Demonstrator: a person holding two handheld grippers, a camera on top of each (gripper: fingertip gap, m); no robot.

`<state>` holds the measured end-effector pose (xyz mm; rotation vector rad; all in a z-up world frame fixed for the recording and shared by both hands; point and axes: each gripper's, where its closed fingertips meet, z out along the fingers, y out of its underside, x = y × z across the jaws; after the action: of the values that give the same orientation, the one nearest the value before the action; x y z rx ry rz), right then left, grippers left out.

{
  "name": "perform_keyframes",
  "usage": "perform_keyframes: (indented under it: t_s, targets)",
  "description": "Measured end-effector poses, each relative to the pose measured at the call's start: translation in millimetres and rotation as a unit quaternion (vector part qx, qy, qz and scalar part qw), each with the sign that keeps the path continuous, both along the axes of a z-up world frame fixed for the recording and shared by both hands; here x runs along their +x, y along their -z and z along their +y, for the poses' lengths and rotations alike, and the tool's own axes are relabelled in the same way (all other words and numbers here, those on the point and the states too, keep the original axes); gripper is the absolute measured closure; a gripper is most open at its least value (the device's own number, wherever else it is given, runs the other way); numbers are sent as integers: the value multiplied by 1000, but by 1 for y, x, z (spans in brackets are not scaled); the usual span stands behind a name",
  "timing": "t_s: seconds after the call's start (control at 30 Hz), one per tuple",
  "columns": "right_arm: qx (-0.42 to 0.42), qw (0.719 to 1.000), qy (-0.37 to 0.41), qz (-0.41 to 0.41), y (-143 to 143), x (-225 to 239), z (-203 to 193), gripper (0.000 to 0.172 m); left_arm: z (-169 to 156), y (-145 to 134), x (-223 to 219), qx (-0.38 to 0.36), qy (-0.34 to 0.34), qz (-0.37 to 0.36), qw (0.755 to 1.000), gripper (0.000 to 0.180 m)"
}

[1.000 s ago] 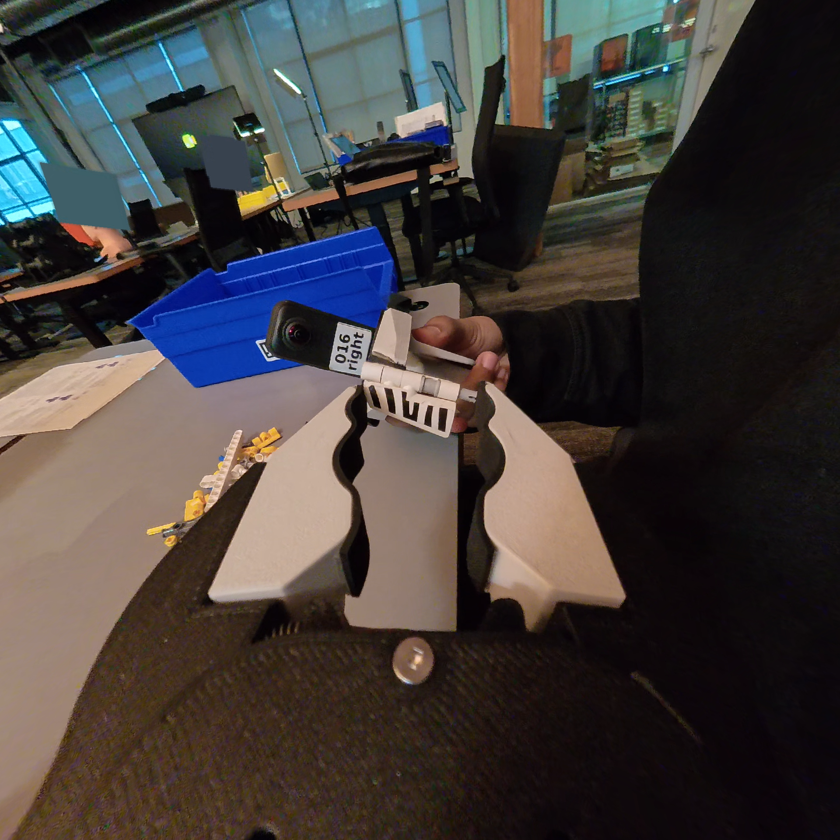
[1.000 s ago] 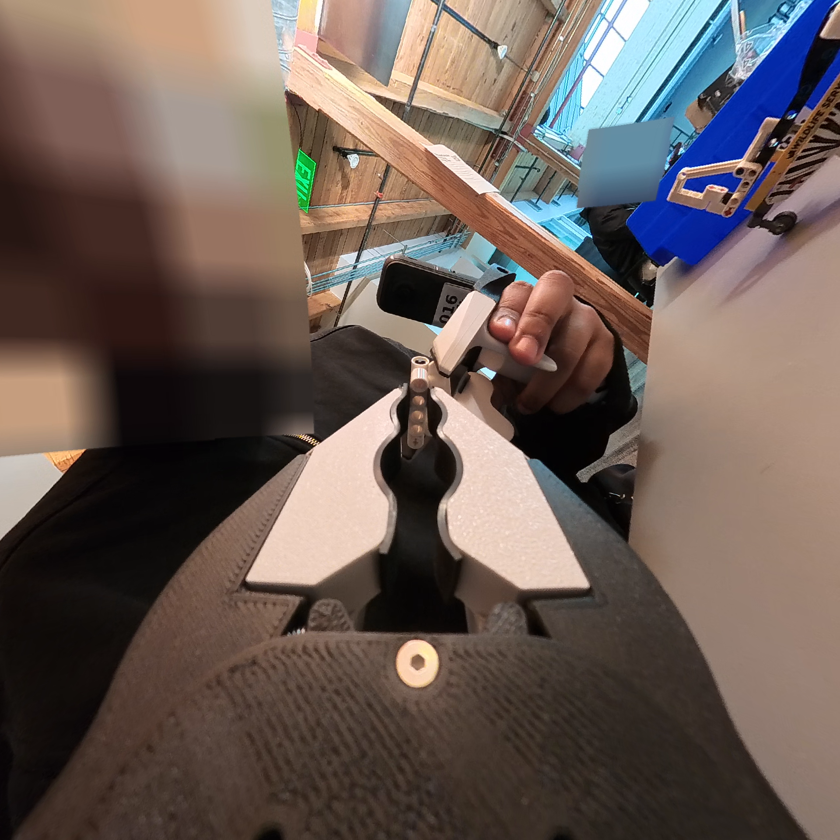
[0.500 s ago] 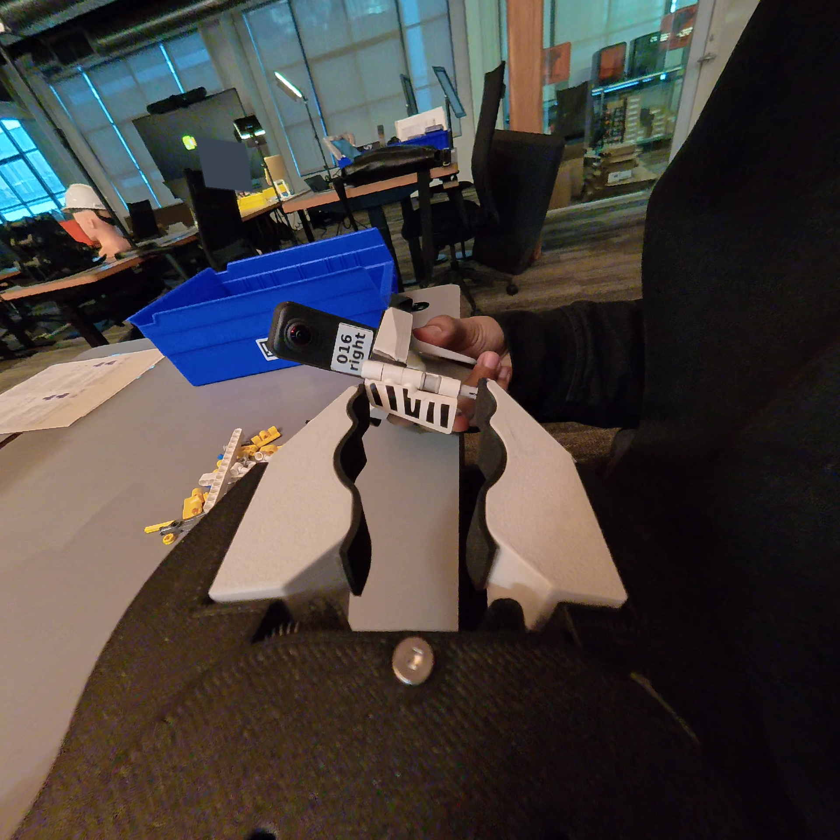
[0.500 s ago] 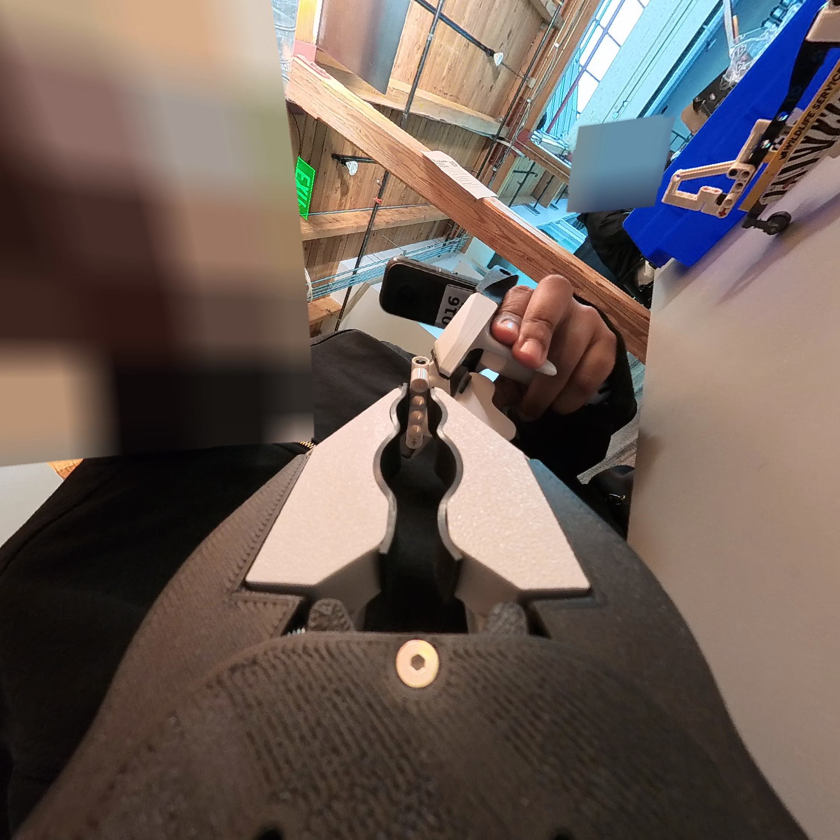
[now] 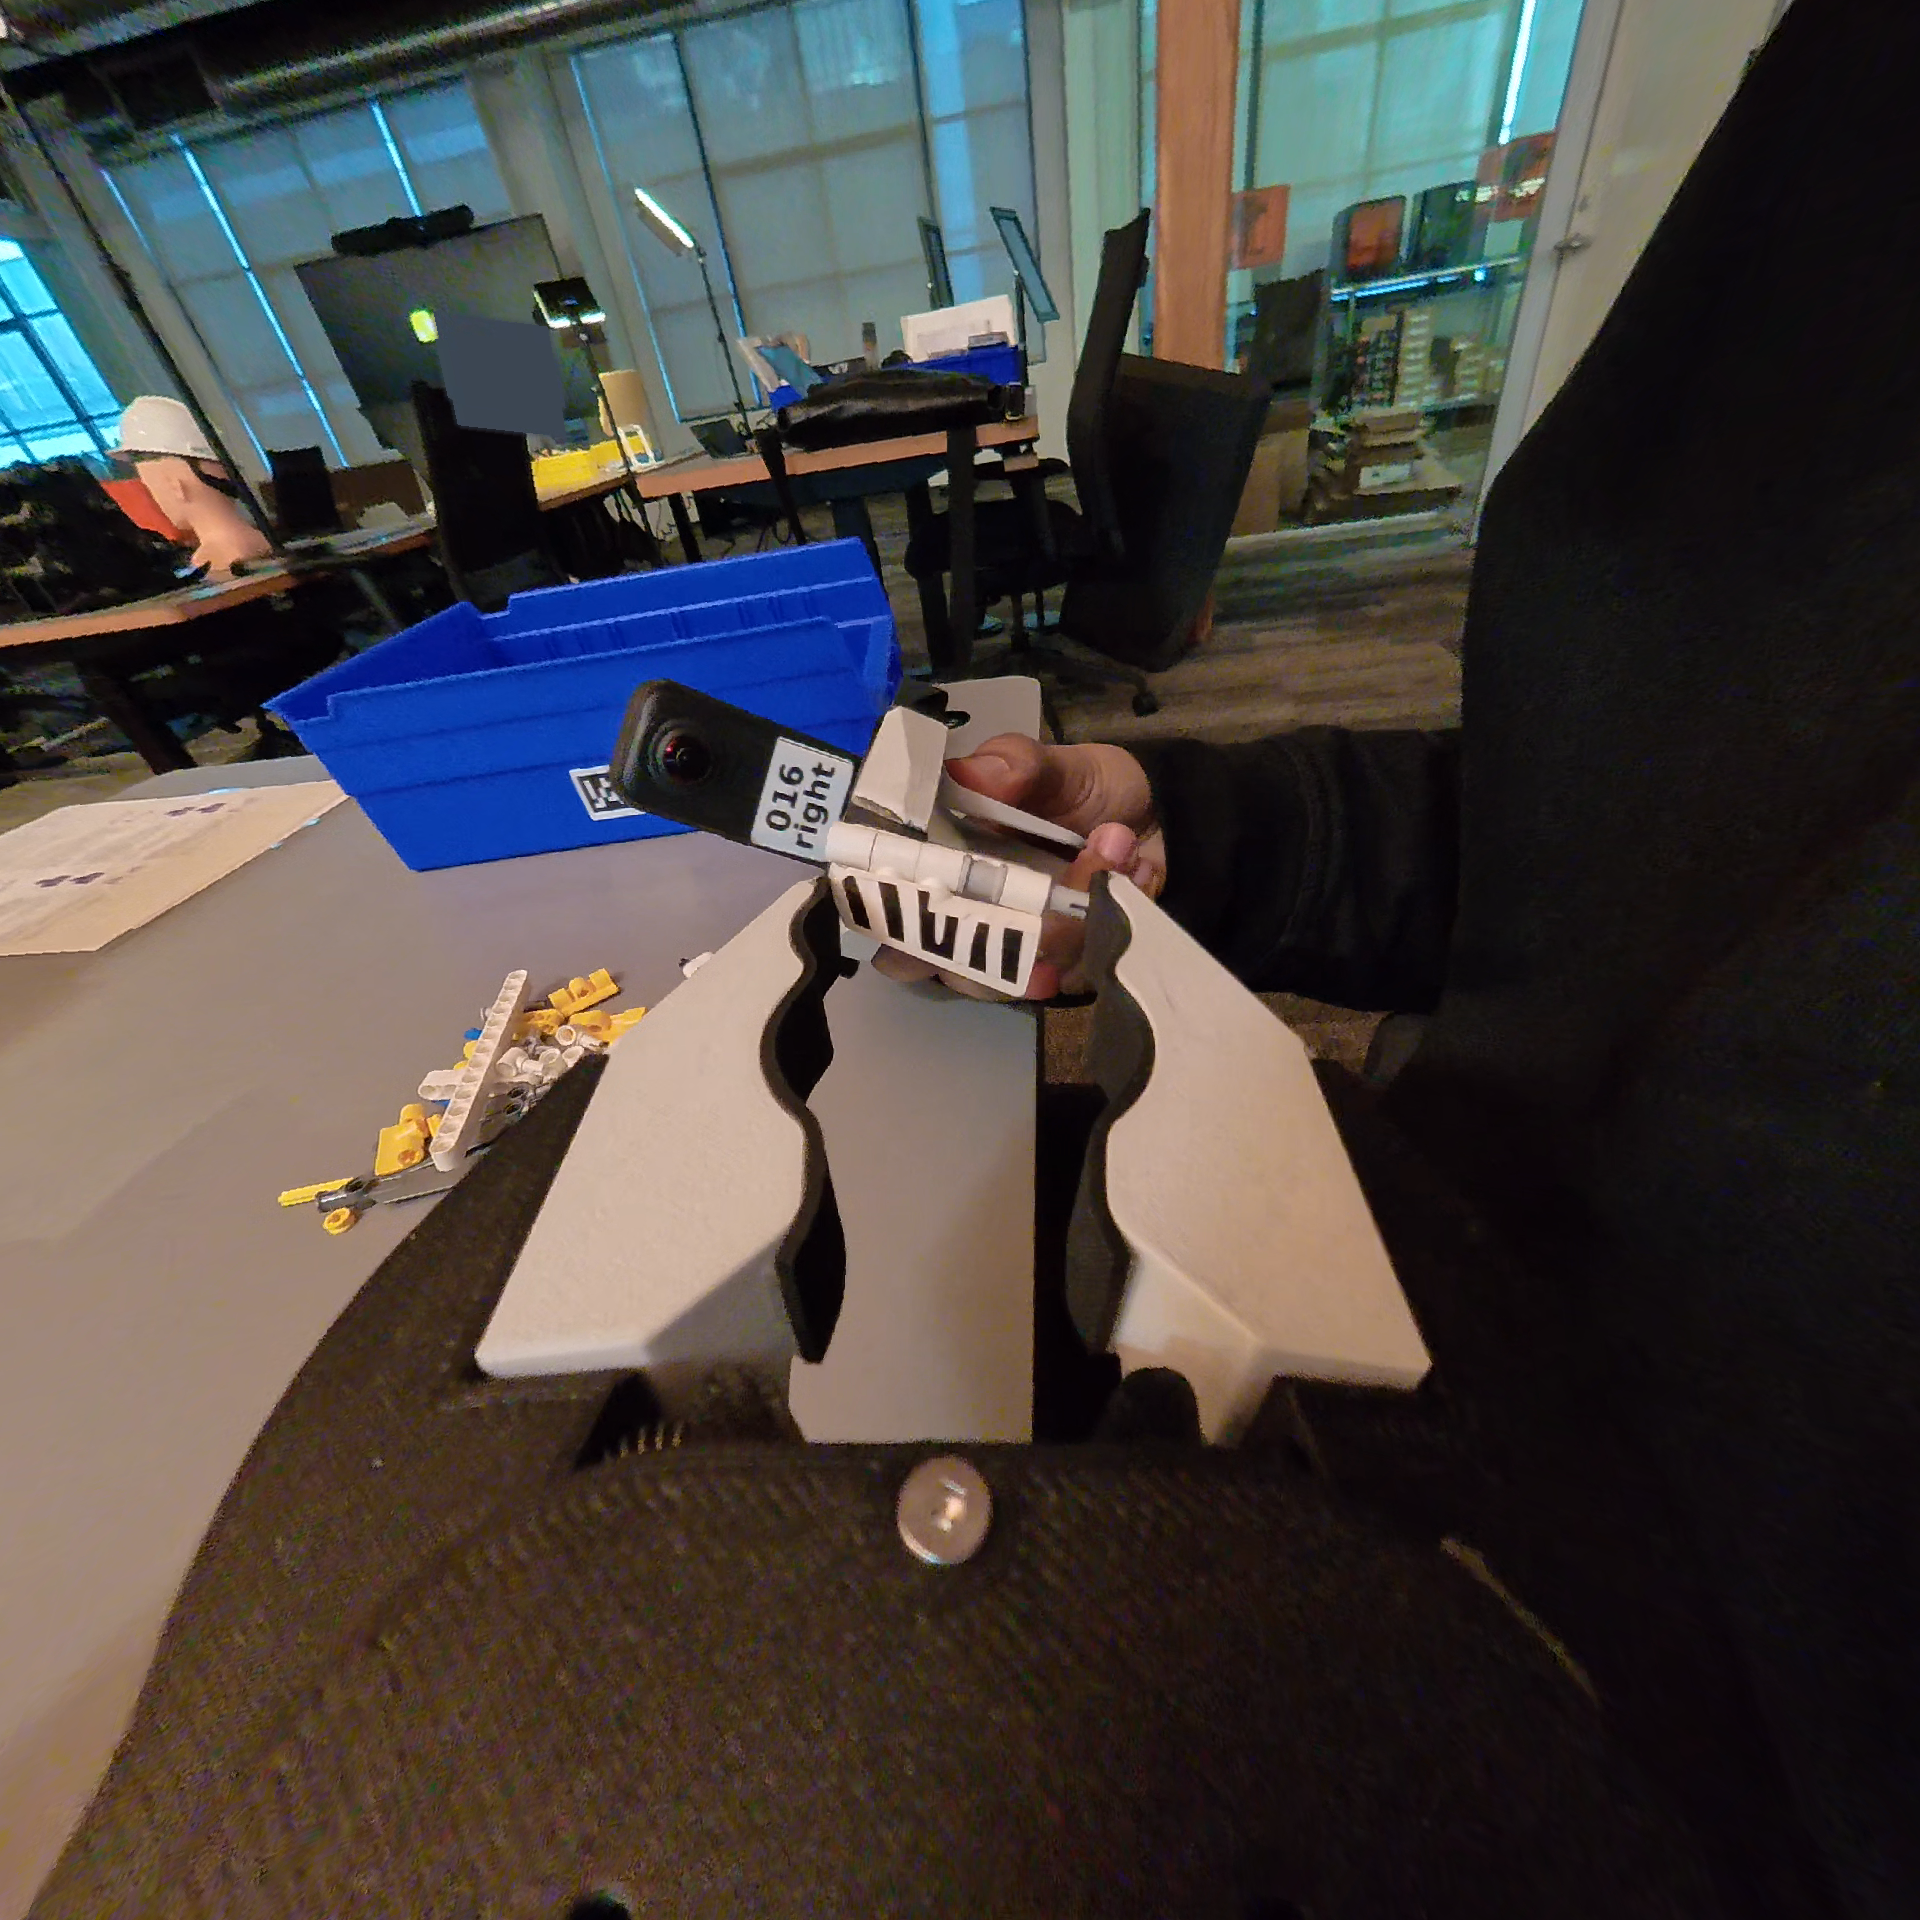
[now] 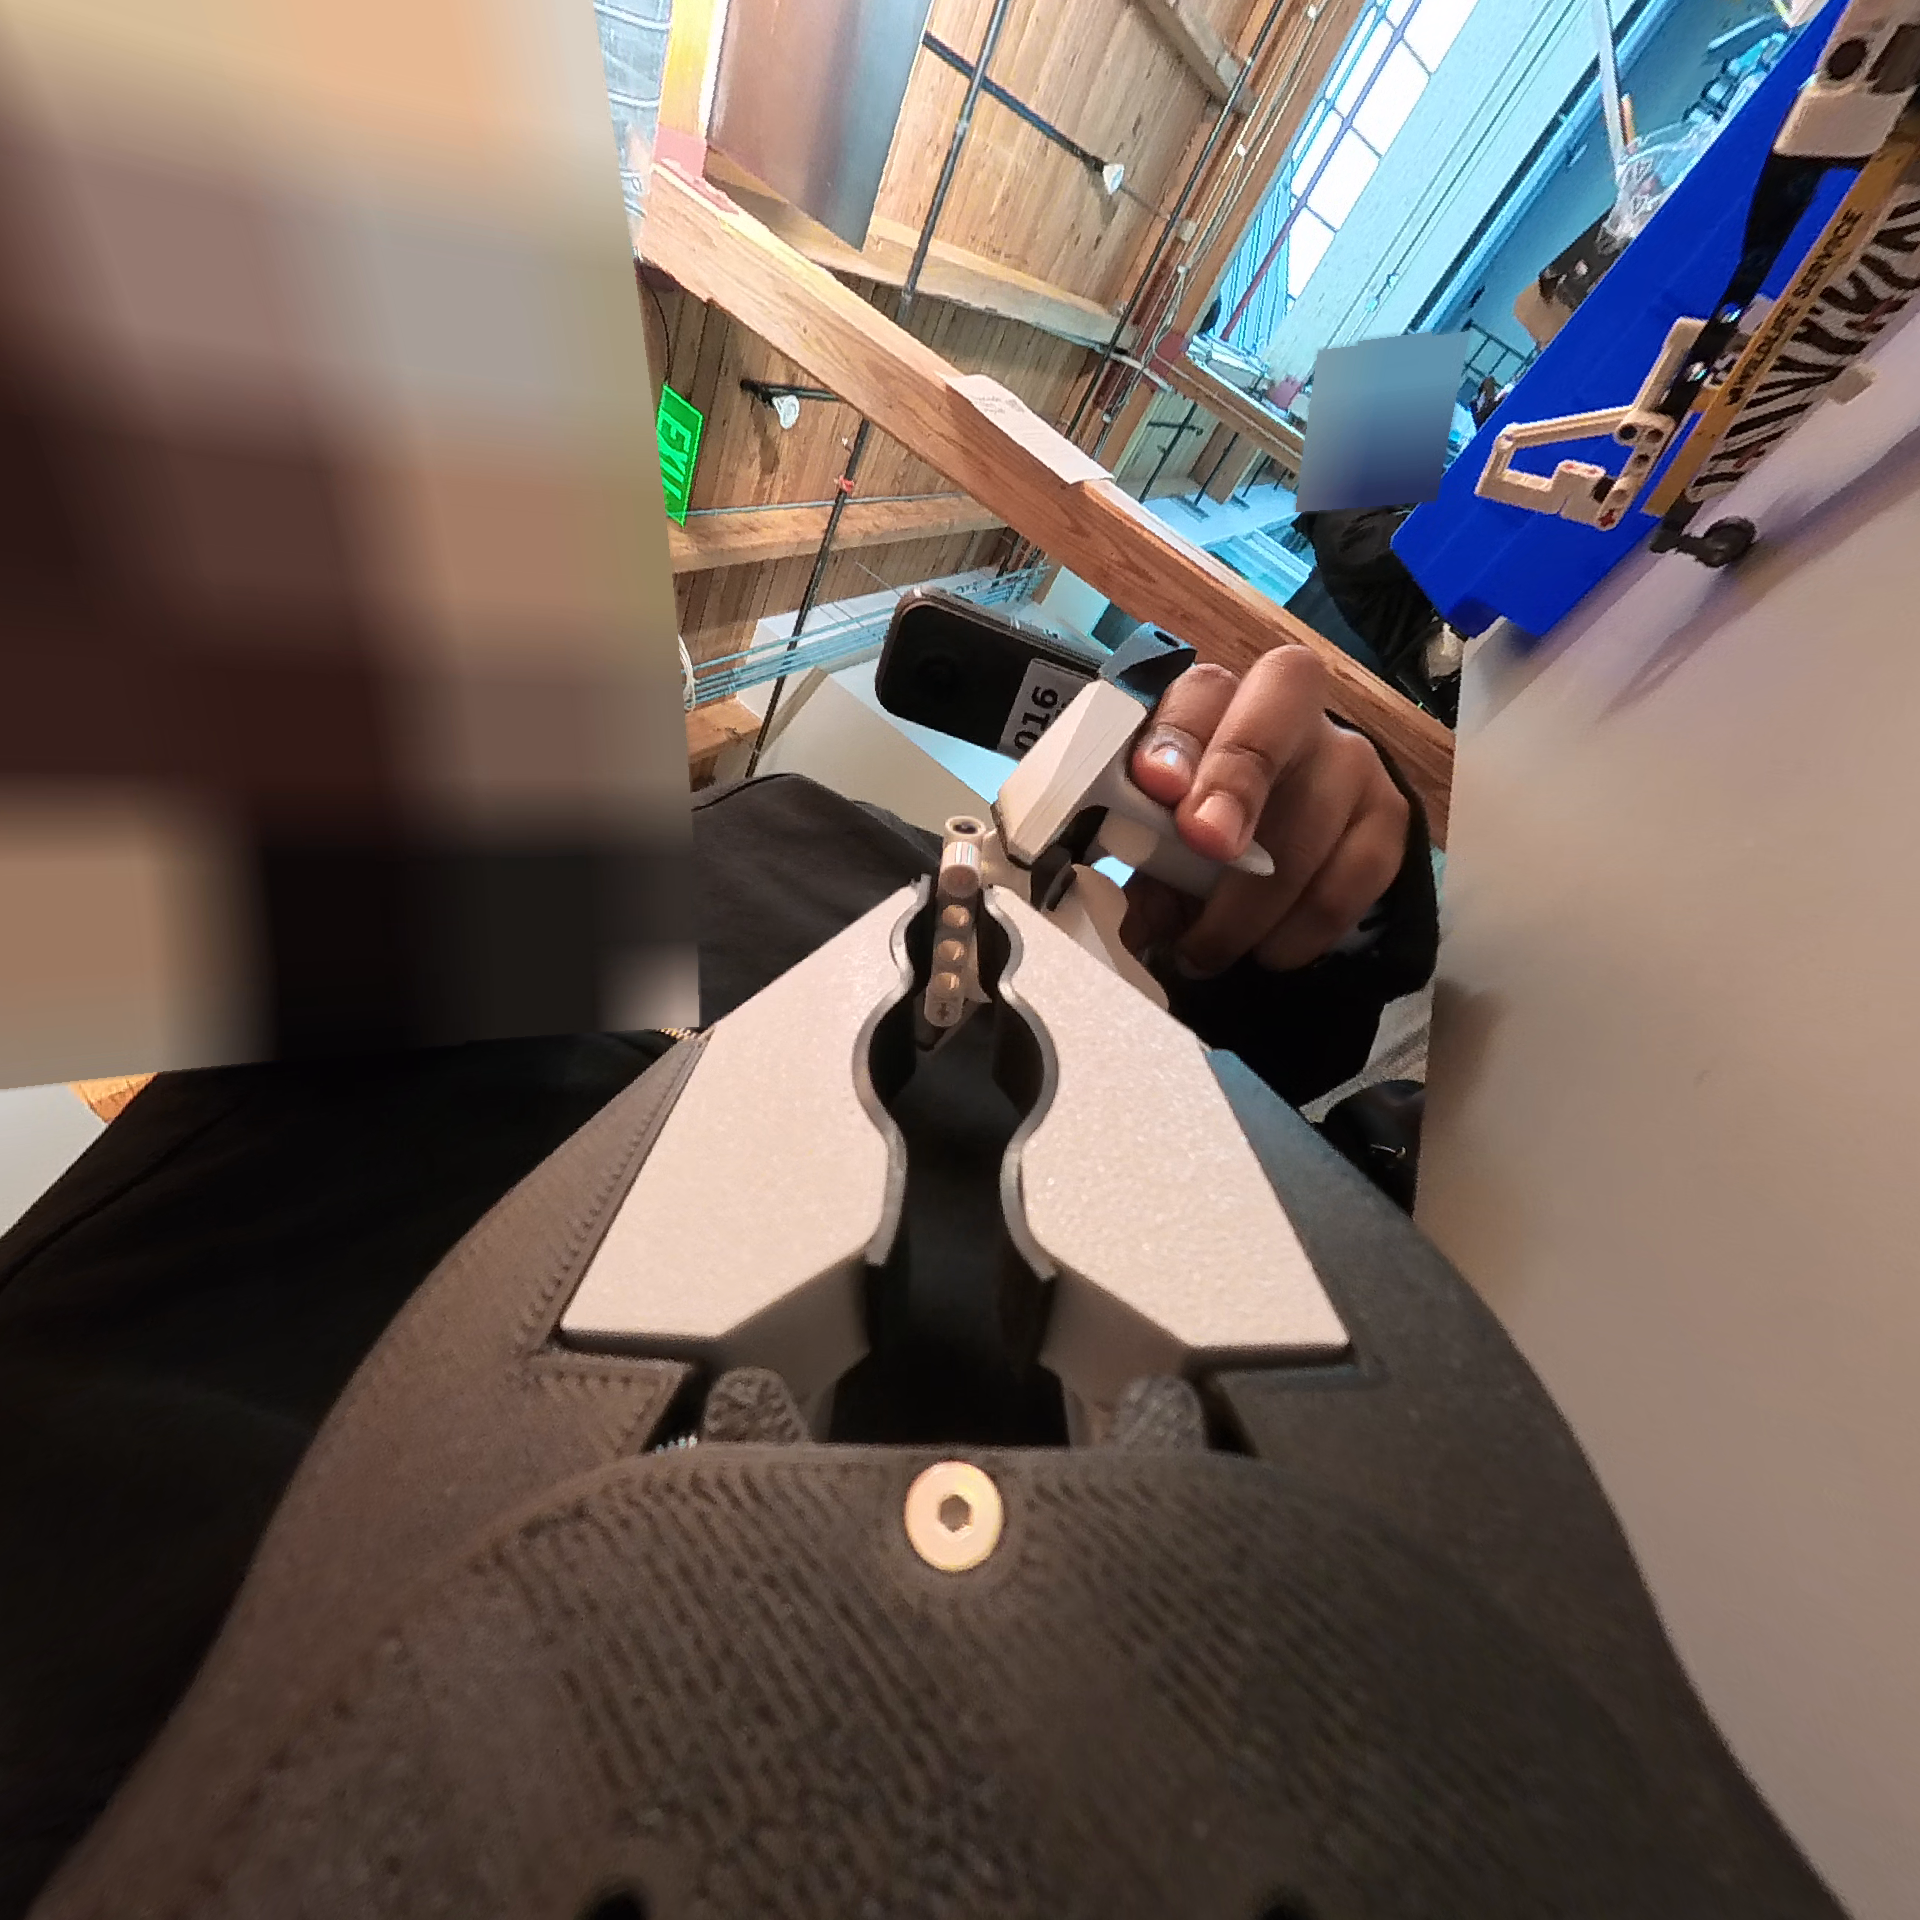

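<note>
Left tool (image 5: 956,914), right tool (image 6: 956,904), both tight on white striped piece (image 5: 940,940), grey table (image 5: 208,1039) edge, office.

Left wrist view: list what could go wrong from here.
1. The white striped piece spans just the fingertips of the left gripper, so it may slip free.
2. The right gripper pinches only its thin holed edge; a twist between the two could pry it loose.

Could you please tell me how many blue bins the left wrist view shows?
2: one blue bin on the grey table behind the loose parts, another on a far desk; others may be hidden.
</note>
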<state>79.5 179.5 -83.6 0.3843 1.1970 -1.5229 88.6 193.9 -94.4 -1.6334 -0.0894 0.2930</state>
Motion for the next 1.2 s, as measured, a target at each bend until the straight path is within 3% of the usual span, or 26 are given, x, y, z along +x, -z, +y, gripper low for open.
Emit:
perform_keyframes:
  t_s: [0.63,0.77,0.83,0.93,1.07,1.2]
  targets:
    - [-3,1000,26,-14,-1,-9,-1,168,-1,-3,-6,47,-6,-44,998,136]
    - [-2,998,53,-18,-2,-17,0,167,-3,-4,-11,64,-12,-70,995,135]
    - [39,995,92,2,5,-26,-2,167,-7,-3,-20,72,-27,-93,993,134]
    - [178,959,193,109,34,-45,-5,167,-19,-5,-43,102,-86,-112,985,144]
    - [341,861,303,226,71,-82,14,167,-34,-10,-60,139,-141,-110,974,156]
    - [381,849,309,196,83,-93,18,167,-35,-9,-64,163,-132,-150,966,158]
